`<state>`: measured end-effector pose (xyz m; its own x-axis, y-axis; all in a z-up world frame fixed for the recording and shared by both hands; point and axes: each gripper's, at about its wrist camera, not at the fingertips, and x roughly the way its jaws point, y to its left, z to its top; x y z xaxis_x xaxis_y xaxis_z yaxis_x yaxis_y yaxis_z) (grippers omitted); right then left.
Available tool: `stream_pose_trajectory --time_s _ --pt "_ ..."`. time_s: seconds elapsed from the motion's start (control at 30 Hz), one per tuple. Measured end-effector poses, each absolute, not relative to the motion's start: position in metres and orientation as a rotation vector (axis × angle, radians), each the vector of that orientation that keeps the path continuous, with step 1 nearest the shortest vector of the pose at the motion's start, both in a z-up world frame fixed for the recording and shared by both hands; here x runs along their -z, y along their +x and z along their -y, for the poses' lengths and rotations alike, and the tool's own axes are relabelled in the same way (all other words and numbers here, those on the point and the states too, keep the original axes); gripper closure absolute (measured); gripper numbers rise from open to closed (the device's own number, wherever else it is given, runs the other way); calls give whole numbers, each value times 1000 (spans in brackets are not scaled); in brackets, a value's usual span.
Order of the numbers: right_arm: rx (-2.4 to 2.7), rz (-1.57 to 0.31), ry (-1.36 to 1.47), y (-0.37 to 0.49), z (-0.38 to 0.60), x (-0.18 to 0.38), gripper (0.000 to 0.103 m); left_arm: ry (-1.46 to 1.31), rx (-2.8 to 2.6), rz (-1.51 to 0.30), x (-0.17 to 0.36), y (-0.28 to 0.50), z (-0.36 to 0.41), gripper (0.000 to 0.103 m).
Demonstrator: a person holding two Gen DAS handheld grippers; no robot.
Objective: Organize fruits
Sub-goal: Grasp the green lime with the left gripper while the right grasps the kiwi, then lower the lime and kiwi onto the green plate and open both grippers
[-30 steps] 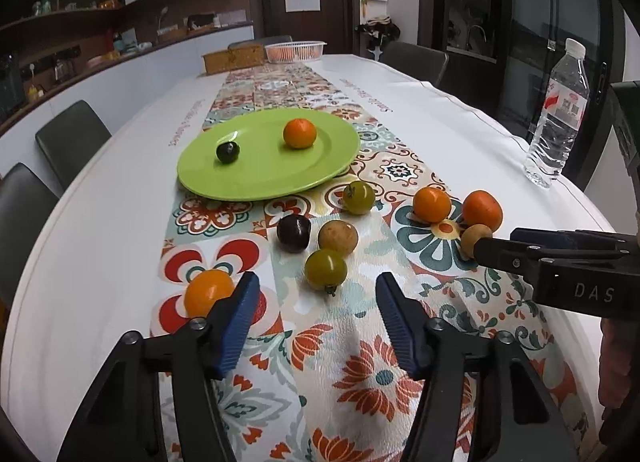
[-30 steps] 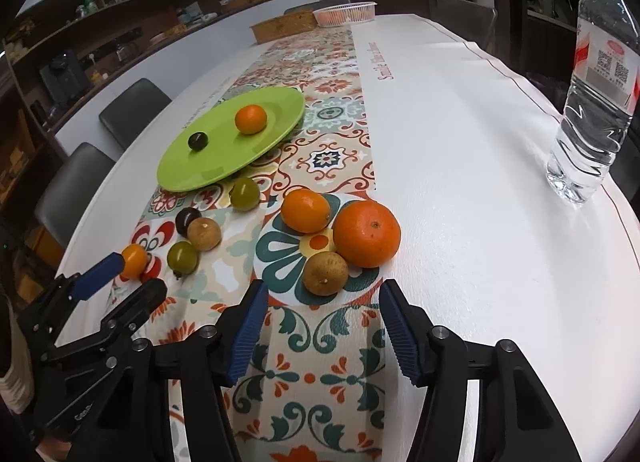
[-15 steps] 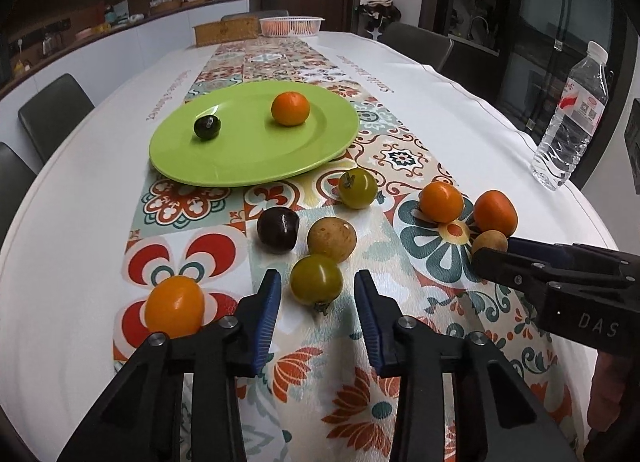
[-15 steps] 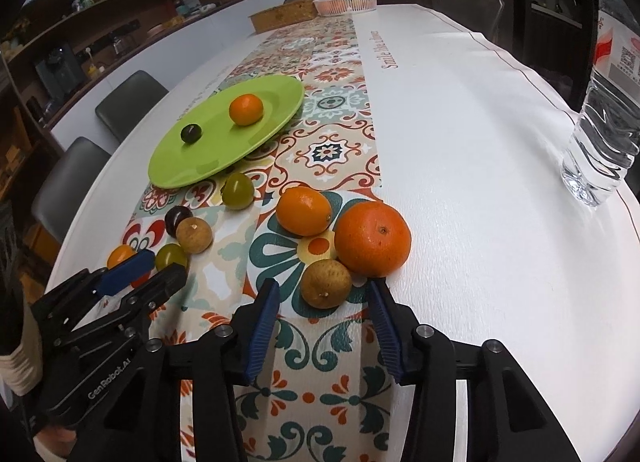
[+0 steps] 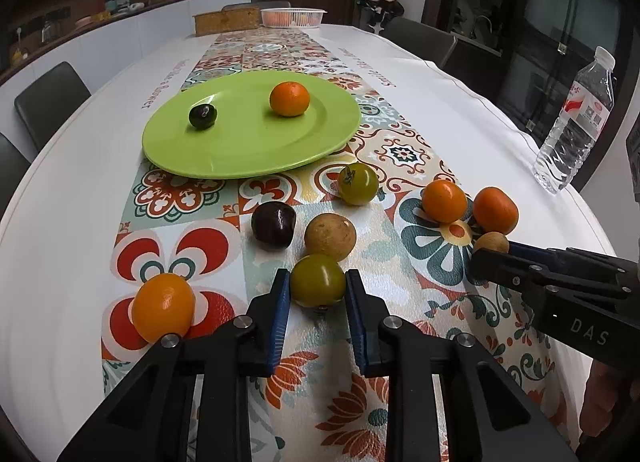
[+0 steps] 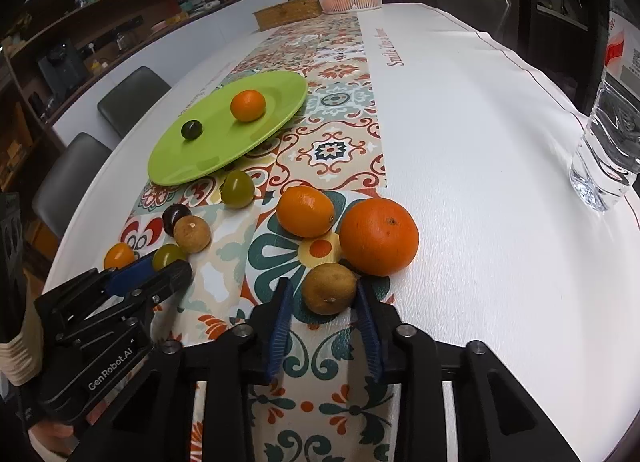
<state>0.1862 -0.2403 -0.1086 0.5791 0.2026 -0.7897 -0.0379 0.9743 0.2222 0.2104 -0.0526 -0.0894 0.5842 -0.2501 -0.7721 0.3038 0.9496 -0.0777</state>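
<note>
left wrist view: left gripper (image 5: 318, 292) clamped on the green tomato (image 5: 318, 280), blue pads pressing both its sides, having just been closing. tomato resting on the patterned runner (image 5: 384, 149) of the table, not yet lifted. green plate (image 5: 248, 141) straight ahead and a little to the left, with a brown longan (image 5: 330, 236) and a dark plum (image 5: 274, 224) in between (better to lift first, then carry over them). already on the plate: one small dark fruit (image 5: 203, 116), one tangerine (image 5: 289, 99).

right wrist view: right gripper (image 6: 326, 304) closed on the brown fruit (image 6: 329, 288), also just been closing, touching the big orange (image 6: 378, 236) on its right side. plate (image 6: 192, 169) far ahead to the left, so nearer to the left hand, judging by both views.
</note>
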Motion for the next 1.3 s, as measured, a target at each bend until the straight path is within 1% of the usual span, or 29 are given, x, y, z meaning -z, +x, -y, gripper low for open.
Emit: stream_pose_trajectory --time_s 0.4,0.83,1.3 --pt "-200 -905 148 174 232 94 75 61 319 -842 66 190 49 76" --pt "-286 -809 77 160 215 58 75 18 312 -777 31 165 39 76" --pt "-360 -731 28 182 198 22 75 32 294 -700 2 177 29 76"
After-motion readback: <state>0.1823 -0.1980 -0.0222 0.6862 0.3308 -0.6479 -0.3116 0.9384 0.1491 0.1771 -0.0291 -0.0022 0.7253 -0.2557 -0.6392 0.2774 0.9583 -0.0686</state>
